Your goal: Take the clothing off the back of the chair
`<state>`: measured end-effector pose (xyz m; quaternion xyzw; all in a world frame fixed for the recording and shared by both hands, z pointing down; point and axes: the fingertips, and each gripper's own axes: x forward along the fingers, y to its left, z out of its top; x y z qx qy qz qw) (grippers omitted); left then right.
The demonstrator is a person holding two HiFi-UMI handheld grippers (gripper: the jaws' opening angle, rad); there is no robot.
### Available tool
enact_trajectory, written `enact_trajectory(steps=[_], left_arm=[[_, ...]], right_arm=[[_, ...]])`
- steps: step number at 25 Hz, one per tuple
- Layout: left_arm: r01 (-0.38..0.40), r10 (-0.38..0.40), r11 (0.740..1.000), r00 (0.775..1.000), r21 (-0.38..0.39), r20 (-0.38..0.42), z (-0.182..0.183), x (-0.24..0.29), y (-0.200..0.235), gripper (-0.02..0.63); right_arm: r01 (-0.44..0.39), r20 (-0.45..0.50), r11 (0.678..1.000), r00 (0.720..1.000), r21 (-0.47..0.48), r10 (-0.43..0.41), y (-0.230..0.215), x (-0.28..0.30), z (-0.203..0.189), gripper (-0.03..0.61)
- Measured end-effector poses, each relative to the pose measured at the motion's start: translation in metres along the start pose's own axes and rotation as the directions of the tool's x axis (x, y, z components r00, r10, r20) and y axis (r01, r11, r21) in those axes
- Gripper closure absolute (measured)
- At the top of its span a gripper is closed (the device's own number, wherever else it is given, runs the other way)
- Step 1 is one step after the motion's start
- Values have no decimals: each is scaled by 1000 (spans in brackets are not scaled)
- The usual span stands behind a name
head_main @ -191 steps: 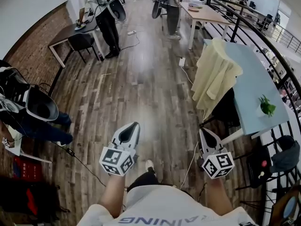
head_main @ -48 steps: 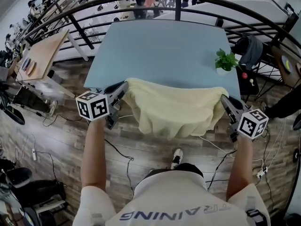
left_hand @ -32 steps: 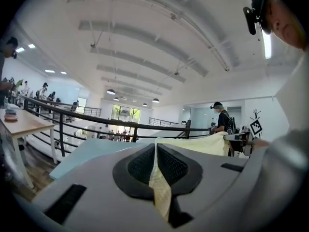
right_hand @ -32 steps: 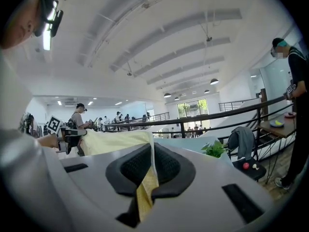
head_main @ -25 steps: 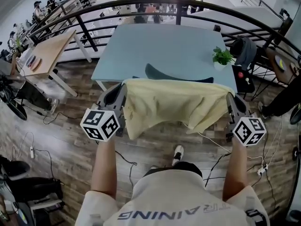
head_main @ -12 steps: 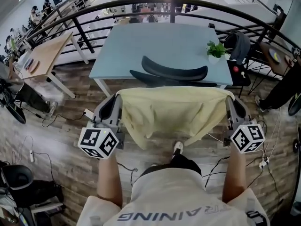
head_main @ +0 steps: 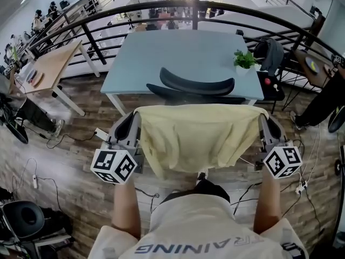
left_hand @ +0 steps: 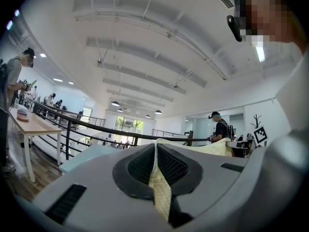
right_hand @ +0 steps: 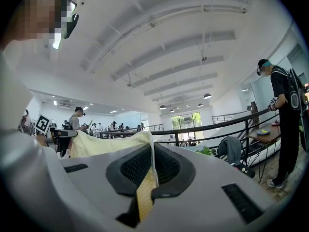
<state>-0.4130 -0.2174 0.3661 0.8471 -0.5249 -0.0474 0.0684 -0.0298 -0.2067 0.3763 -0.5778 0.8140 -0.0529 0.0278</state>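
A pale yellow garment hangs stretched between my two grippers, clear of the black chair whose bare backrest shows just beyond it. My left gripper is shut on the garment's left upper corner; yellow cloth is pinched between its jaws in the left gripper view. My right gripper is shut on the right upper corner, and cloth is clamped in its jaws in the right gripper view. The garment's lower edge droops in front of my body.
The chair stands against a light blue table bearing a small potted plant. A black railing curves behind the table. A wooden table is at left. Cables lie on the wooden floor. People stand farther off.
Both grippers have drawn the garment back toward me, off the chair; the black backrest, covered before, is now fully bare beyond the cloth.
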Motion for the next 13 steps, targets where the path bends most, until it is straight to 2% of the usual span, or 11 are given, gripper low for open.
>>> enact_trajectory(steps=[9, 13], left_arm=[[0, 0, 1000, 1000, -9, 6, 6, 15, -7, 571], [-1, 1, 1000, 1000, -15, 2, 1, 11, 1, 571]], right_arm=[[-4, -7, 1000, 1000, -4, 4, -13, 6, 9, 549], [-8, -11, 1000, 1000, -4, 8, -4, 10, 4, 549]])
